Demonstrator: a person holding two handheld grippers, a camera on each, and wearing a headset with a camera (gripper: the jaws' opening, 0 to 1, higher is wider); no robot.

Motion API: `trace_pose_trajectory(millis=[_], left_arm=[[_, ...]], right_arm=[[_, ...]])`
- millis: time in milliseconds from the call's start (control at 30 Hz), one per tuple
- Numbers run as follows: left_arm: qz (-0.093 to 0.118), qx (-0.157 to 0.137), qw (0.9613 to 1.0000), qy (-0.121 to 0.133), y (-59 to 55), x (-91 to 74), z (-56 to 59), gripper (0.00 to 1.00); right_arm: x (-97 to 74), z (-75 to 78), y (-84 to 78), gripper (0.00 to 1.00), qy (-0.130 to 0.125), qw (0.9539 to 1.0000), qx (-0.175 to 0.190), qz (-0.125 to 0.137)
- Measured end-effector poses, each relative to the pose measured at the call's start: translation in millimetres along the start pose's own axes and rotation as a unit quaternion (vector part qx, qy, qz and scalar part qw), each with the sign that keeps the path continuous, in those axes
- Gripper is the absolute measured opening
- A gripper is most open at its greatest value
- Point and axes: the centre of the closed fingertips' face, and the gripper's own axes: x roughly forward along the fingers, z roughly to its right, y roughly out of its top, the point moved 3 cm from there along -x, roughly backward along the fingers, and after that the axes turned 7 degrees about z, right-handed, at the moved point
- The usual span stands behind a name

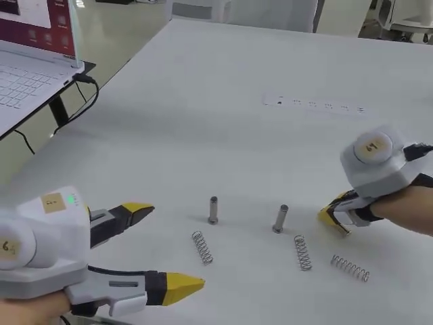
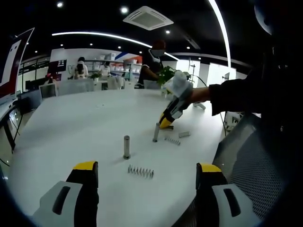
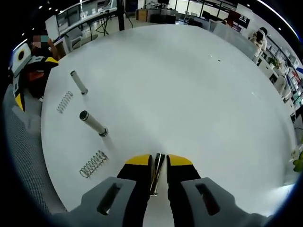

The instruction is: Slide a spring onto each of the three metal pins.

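Two metal pins stand upright on the white table (image 1: 223, 128), one on the left (image 1: 214, 210) and one on the right (image 1: 281, 219). Three springs lie flat in front of them: one (image 1: 201, 247) below the left pin, one (image 1: 302, 252) below the right pin, and one (image 1: 350, 267) further right. My right gripper (image 1: 335, 218) rests low on the table beside the right pin, shut on a third pin (image 3: 155, 174) held between its yellow tips. My left gripper (image 1: 162, 247) hovers open at the near left, with the left spring (image 2: 140, 171) lying just ahead of it.
An open laptop (image 1: 27, 61) sits on a side stand at the far left, with a black cable (image 1: 88, 95) hanging from it. A flush socket strip (image 1: 314, 103) is set into the table further back. People sit at desks in the background (image 2: 80, 68).
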Motion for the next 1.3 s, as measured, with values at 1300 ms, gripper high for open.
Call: trace_pose_trajectory(millis=[1300], left_arm=[[0.0, 0.007, 0.9999, -0.012, 2.2, 1.7, 3.8, 0.81]], right_arm=[[-36.1, 1.9, 0.8, 0.06, -0.024, 0.9984, 0.044, 0.027]])
